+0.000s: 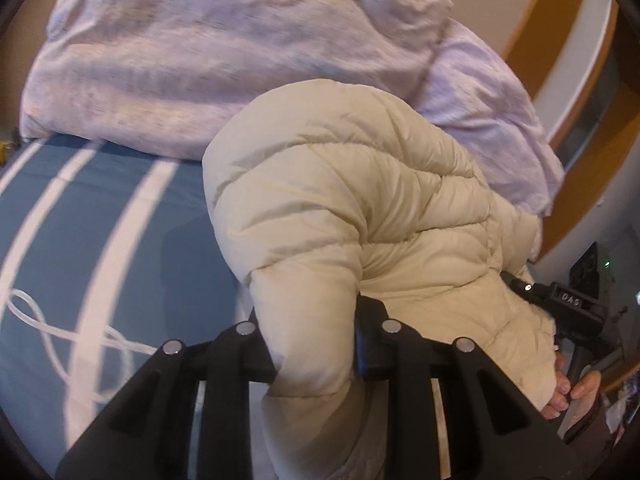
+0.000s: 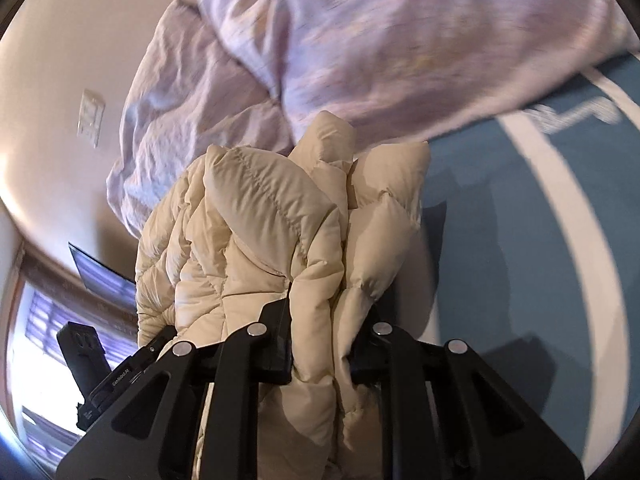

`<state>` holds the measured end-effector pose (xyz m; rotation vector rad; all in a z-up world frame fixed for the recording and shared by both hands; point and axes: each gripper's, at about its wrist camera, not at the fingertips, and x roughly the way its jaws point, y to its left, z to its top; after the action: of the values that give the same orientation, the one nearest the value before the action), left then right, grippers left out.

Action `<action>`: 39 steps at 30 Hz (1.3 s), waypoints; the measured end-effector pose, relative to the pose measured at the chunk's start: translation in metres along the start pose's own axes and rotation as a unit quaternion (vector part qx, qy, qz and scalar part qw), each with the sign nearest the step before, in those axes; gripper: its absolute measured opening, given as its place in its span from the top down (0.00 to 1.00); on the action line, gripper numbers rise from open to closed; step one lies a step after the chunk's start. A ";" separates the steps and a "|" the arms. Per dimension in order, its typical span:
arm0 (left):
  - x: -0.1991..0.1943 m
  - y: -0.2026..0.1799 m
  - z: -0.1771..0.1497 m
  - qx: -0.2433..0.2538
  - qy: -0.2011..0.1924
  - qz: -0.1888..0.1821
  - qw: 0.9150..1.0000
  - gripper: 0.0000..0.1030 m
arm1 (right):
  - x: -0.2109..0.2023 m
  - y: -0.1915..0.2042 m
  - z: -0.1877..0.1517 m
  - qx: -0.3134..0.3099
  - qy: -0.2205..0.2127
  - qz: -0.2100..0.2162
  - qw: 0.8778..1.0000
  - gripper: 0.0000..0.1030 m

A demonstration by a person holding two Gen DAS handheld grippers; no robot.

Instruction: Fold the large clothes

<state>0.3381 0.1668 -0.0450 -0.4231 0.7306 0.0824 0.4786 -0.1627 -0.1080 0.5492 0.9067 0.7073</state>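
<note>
A cream quilted puffer jacket (image 1: pixel 360 208) is held up over the bed. My left gripper (image 1: pixel 314 340) is shut on a thick fold of it, and the jacket bulges up and to the right from the jaws. My right gripper (image 2: pixel 320 344) is shut on another bunched part of the same jacket (image 2: pixel 280 232), which rises in folds above the jaws. In the left wrist view the right gripper (image 1: pixel 568 308) and the hand holding it show at the lower right, partly behind the jacket.
A blue bedsheet with white stripes (image 1: pixel 80 240) lies below the jacket. A crumpled lilac duvet (image 1: pixel 200 52) is heaped at the far side of the bed, also in the right wrist view (image 2: pixel 400 40). A beige wall with a switch plate (image 2: pixel 90 118) is at left.
</note>
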 end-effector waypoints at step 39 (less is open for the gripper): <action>-0.014 -0.040 -0.001 0.156 -0.052 0.198 0.966 0.17 | -0.011 0.099 -0.013 -0.152 -0.072 -0.139 0.976 0.61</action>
<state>0.3362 0.1307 -0.0222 0.0320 0.7024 0.3584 0.4317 -0.1048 -0.0410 0.1923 0.7050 0.5313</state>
